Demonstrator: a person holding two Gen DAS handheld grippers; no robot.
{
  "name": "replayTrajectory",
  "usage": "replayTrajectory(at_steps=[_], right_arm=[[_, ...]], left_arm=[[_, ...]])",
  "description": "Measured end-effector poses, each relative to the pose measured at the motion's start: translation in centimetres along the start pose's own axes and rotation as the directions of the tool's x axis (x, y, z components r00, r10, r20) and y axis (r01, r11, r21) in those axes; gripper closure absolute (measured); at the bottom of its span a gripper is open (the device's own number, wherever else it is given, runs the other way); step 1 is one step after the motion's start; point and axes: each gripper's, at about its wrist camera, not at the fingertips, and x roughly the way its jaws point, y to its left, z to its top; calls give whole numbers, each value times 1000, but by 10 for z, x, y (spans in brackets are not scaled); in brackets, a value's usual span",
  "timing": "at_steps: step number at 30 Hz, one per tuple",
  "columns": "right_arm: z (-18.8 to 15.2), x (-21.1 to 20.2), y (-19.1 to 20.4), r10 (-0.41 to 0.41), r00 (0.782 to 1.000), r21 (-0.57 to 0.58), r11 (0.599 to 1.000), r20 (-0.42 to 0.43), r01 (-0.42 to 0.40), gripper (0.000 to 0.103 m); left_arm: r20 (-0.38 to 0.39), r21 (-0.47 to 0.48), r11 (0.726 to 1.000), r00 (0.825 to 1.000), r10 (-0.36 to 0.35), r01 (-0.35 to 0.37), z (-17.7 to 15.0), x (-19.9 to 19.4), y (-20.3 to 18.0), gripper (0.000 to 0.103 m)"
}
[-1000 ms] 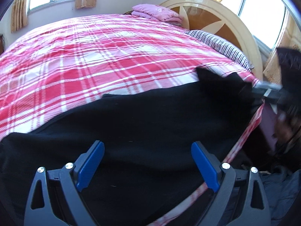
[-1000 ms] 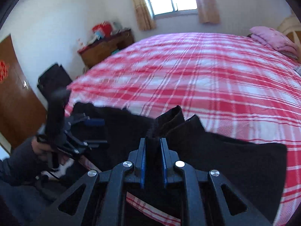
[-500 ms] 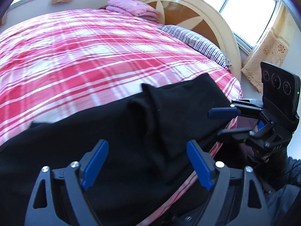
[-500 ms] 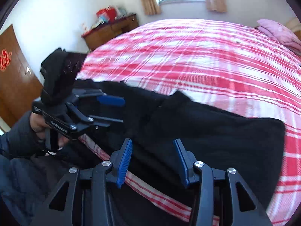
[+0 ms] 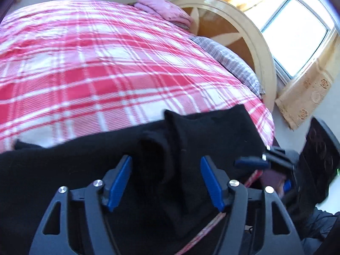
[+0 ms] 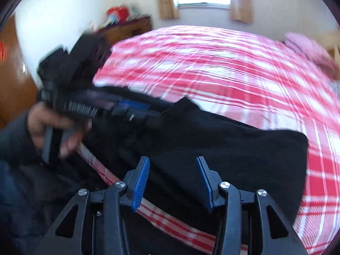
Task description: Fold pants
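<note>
- A bed (image 5: 106,68) under a red-and-white plaid cover fills the room, with a curved wooden headboard (image 5: 255,48) at one end and a folded pink cloth (image 5: 165,10) lying near it.
- The black pants (image 5: 212,131) lie along the near edge of that bed, spread lengthwise, part of the cloth hanging over the side; from the right wrist view, 1 end (image 6: 265,153) lies flat with a squared-off edge.
- About midway along, a thick roll or doubled flap (image 5: 161,153) stands up from the fabric, so at least 1 fold looks begun but not pressed flat; how many layers lie beneath cannot be told.
- By this onlooker's judgement the job is in its early part: the garment remains long, and the lengthwise folds into a compact stack are not yet made.
- The left tongs (image 5: 165,182) are closing around that raised roll, the cloth sitting between the blue pads without being pinched as yet.
- The right tongs (image 6: 172,182) hover released over the flat black cloth, gripping nothing.
- A hand (image 6: 53,127), blurred, holds the left tool.
</note>
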Motion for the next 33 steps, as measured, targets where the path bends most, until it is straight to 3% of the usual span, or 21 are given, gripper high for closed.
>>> replayTrajectory(at_steps=[3,8,10,12,13,19,25,28,31,33], right_arm=[[7,15,24,30,999,-63,997,-16,-31,56],[12,41,41,-74,996,-141,988,-59,65,56],[10,50,38,-97,992,-138,987,-76,86,69],[9,48,35,-104,992,-128,987,-74,93,97],[10,43,33,-77,995,-109,992,-65,70,98],[16,4,50,-22,999,-141,990,25,25,98],[3,46,58,-47,997,-194,980,-68,33,98],[0,46,63,-62,995,-252,967,-73,41,96],[4,31,58,-46,996,-250,968,-81,25,87],[2,13,43,-1,998,-208,978,-60,-12,67]], left_arm=[[50,1,1000,998,26,-26,2,-17,7,34],[93,-16,999,995,48,-47,3,-27,14,34],[93,-28,999,995,46,-44,2,-26,17,34],[92,-39,998,995,43,-40,1,-26,20,34],[91,-42,998,995,45,-42,1,-25,21,34],[99,-42,998,994,43,-39,-1,-29,22,34],[68,-12,1000,998,17,-16,-3,-21,10,34],[50,-9,1000,999,1,-1,-5,-16,6,34],[20,-9,999,999,-32,33,-6,-6,-1,34],[-8,16,999,999,-42,42,-8,2,-10,34]])
